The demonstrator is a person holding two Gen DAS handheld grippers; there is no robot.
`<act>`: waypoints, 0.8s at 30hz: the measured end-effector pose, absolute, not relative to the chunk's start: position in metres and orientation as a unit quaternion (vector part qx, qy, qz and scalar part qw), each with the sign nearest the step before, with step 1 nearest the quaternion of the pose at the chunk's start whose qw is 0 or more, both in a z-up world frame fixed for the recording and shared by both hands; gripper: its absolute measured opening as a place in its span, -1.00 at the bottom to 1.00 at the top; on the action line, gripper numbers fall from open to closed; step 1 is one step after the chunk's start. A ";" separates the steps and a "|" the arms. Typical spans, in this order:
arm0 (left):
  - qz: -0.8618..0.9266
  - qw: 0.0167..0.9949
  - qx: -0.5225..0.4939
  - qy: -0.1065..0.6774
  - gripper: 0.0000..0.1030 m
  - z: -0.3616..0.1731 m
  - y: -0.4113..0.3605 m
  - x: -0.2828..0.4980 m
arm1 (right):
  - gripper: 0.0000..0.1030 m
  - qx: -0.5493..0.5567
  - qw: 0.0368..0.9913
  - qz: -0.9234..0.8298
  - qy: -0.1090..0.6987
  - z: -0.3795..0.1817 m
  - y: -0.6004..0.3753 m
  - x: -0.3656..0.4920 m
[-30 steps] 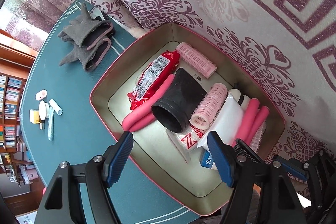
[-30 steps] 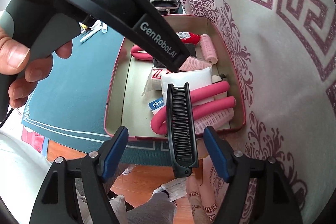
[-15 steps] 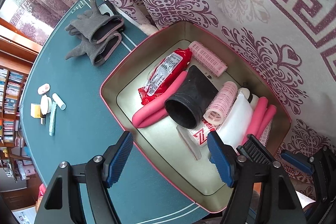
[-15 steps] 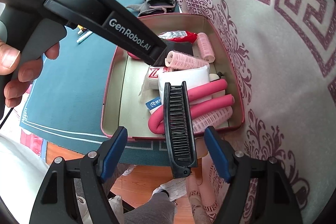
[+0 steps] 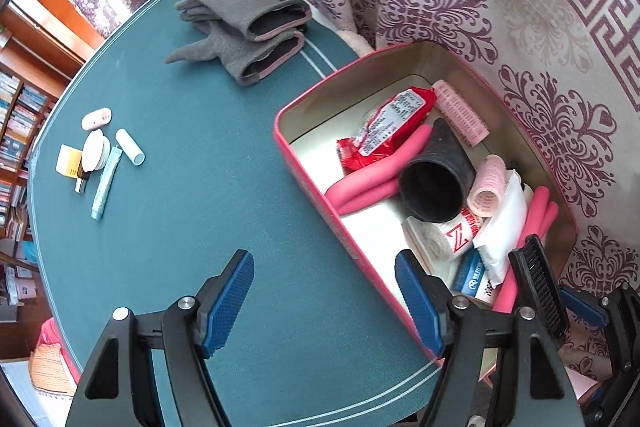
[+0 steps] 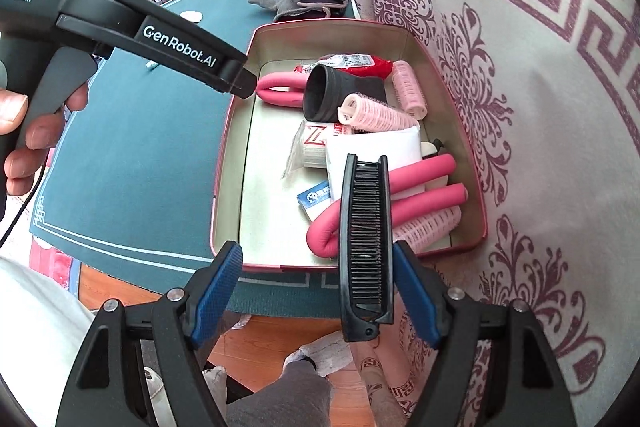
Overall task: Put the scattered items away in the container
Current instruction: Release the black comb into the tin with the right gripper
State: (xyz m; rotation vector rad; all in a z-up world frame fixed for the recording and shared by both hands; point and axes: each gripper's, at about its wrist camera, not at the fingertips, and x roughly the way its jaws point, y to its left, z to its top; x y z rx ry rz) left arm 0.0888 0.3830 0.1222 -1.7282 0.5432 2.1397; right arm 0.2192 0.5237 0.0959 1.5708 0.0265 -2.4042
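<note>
Two grippers of mine over the green table (image 5: 180, 227), left gripper (image 5: 324, 301) wide open and empty, right gripper (image 6: 318, 287) spread, black comb (image 6: 365, 239) against its right finger, grip unclear, above the pink-rimmed tin (image 6: 228, 163) of curlers.

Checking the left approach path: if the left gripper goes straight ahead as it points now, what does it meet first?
Probably the green table mat, bare ahead of the open left gripper. The tin lies just right of that line, so its right finger might clip the rim; depth is unclear.
</note>
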 end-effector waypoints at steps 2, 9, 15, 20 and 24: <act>0.758 0.167 -0.606 0.172 0.45 0.123 0.365 0.084 | 0.54 0.542 0.133 -0.830 0.018 0.098 0.515 0.216; 0.776 0.148 -0.606 0.099 0.45 0.124 0.290 0.067 | 0.54 0.532 0.127 -0.833 0.079 0.122 0.465 0.205; 0.788 0.096 -0.606 0.050 0.45 0.125 0.210 0.057 | 0.54 0.506 0.125 -0.845 0.124 0.144 0.416 0.190; 0.800 0.035 -0.598 0.032 0.45 0.138 0.157 0.056 | 0.57 0.488 0.136 -0.855 0.108 0.159 0.397 0.170; 0.807 0.011 -0.590 0.034 0.45 0.148 0.141 0.058 | 0.58 0.478 0.149 -0.862 0.080 0.161 0.387 0.152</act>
